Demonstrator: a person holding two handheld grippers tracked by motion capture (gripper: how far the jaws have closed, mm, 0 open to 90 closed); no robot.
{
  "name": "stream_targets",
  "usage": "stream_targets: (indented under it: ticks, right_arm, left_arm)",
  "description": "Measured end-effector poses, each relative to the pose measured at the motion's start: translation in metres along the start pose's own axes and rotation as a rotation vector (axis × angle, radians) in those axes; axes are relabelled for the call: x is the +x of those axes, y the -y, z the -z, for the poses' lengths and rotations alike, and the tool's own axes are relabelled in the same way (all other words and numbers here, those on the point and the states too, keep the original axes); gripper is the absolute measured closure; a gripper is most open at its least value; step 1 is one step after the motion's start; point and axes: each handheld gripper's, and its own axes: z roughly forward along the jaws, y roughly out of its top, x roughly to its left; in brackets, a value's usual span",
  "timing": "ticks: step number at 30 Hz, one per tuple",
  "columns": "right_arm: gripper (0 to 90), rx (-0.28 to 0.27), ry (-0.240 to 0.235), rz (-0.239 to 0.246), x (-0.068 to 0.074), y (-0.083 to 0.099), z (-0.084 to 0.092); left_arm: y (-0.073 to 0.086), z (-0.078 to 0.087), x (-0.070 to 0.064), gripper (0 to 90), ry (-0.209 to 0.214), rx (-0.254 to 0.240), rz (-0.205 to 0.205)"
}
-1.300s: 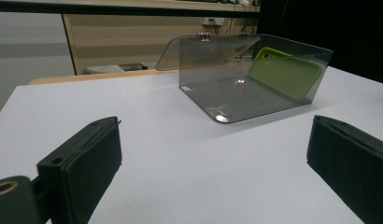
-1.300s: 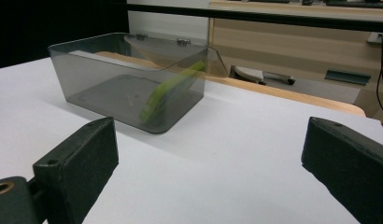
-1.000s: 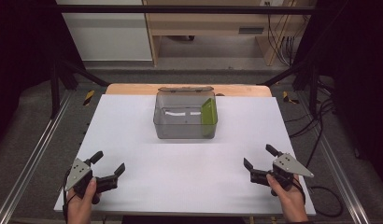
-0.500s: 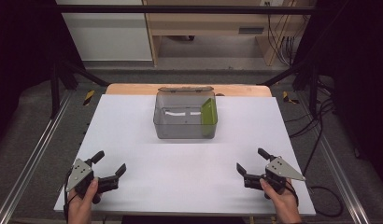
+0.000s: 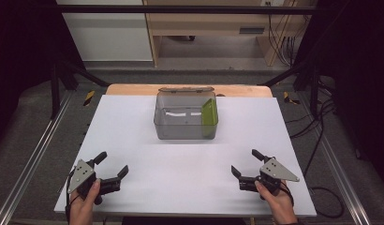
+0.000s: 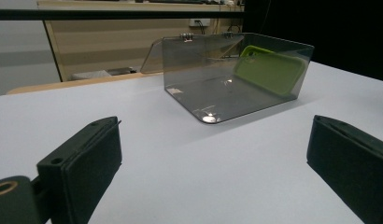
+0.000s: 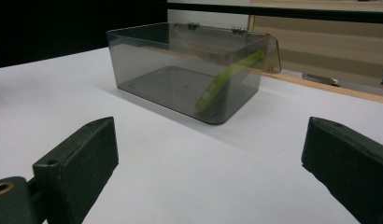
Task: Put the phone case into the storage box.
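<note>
A smoky clear plastic box [image 5: 185,117] stands at the middle back of the white table [image 5: 134,122], its hinged lid swung open behind it. A green phone case [image 5: 209,117] leans on edge against the box's right wall. The same box [image 6: 227,79] and green case [image 6: 269,70] appear ahead in the left gripper view. In the right gripper view the box [image 7: 180,70] holds the tilted case [image 7: 222,86]. My left gripper [image 5: 112,163] rests open near the front left corner. Near the front right, my right gripper [image 5: 246,162] is open too. Both are empty.
A wooden board edge [image 5: 134,88] runs behind the table. Metal rails [image 5: 35,154] flank both sides, and cables [image 5: 316,140] hang at the right. Shelving [image 5: 204,23] stands on the floor beyond.
My right gripper has slid left and a little toward the front edge. The left gripper and the box stayed put.
</note>
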Motion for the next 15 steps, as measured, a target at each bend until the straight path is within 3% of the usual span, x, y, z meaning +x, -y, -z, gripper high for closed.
stream_targets:
  ticks: [15]
  right_arm:
    - [3.8, 0.016, -0.023, 0.0, 0.014, -0.001, -0.02]
  left_arm:
    - [0.0, -0.004, -0.005, 3.0, 0.012, 0.008, -0.003]
